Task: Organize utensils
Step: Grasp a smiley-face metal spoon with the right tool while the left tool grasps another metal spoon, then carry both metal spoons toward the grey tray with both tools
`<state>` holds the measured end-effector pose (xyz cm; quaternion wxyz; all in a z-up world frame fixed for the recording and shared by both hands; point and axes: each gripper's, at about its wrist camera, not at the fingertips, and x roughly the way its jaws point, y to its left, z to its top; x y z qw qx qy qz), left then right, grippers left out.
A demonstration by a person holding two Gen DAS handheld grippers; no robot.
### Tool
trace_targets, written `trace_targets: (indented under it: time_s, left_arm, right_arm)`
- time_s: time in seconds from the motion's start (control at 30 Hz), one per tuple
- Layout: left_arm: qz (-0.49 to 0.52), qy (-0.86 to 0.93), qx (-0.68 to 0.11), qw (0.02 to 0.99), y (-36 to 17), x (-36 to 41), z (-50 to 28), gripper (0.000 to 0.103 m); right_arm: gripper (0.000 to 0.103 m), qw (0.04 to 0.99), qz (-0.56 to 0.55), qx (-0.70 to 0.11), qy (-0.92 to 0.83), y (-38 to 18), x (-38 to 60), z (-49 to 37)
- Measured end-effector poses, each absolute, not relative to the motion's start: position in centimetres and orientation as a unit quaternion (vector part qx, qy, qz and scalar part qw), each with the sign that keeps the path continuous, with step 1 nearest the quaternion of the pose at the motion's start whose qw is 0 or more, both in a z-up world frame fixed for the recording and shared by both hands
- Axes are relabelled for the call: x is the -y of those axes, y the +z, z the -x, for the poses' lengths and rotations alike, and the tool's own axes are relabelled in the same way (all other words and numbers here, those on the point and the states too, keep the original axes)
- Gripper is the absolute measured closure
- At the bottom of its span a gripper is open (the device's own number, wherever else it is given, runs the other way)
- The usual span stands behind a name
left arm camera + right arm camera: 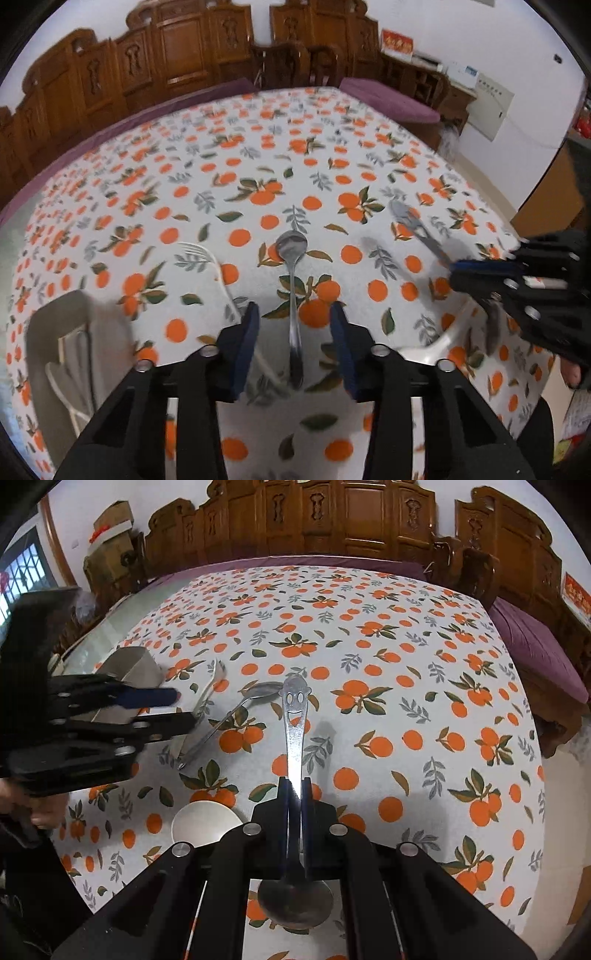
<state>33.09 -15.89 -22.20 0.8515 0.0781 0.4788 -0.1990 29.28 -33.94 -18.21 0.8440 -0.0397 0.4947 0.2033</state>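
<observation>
My left gripper (pixel 293 321) is open, its blue-padded fingers (pixel 245 332) on either side of a steel spoon (pixel 292 258) that lies on the orange-print tablecloth. A white fork (pixel 210 258) lies just left of it. My right gripper (pixel 294 786) is shut on a smiley-handled steel spoon (pixel 293 716), bowl toward the camera; it also shows in the left wrist view (pixel 413 225). The left gripper appears at the left of the right wrist view (pixel 162 709), by the lying spoon (pixel 236 709).
A grey utensil holder (pixel 85 332) stands at the table's left (pixel 136 668). A white dish (pixel 205 823) sits near the right gripper (pixel 439 339). Carved wooden chairs (pixel 332 517) and purple cushions (pixel 535 646) ring the table.
</observation>
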Motion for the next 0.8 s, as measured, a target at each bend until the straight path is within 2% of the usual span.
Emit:
trace_targets:
  time_s: [0.13,0.33,0.43,0.5,0.8]
  left_arm:
    - [-0.081,-0.192,-0.494,0.844,-23.7,17.1,-34.6,0.072]
    - [-0.082,-0.176,-0.515,0.835,-25.4,17.8,-36.4,0.083]
    - [-0.08,-0.173,-0.519,0.833,-25.9,17.9,-36.9,0.09]
    - [-0.083,-0.17,-0.517,0.835,-26.1,18.0,-37.0,0.098]
    - [-0.079,-0.171,-0.508,0.841,-25.0,17.4,-36.1,0.101]
  right_arm:
    - [0.096,0.845,0.035,-0.492,0.208,-18.4,34.2,-29.1]
    - [0.096,0.847,0.026,-0.486,0.216,-18.2,34.3,-28.6]
    - [0.096,0.848,0.025,-0.482,0.218,-18.0,34.5,-28.3]
    - [0.096,0.849,0.023,-0.48,0.217,-17.9,34.6,-28.3]
    - [0.095,0.854,0.018,-0.472,0.218,-17.0,34.3,-27.7]
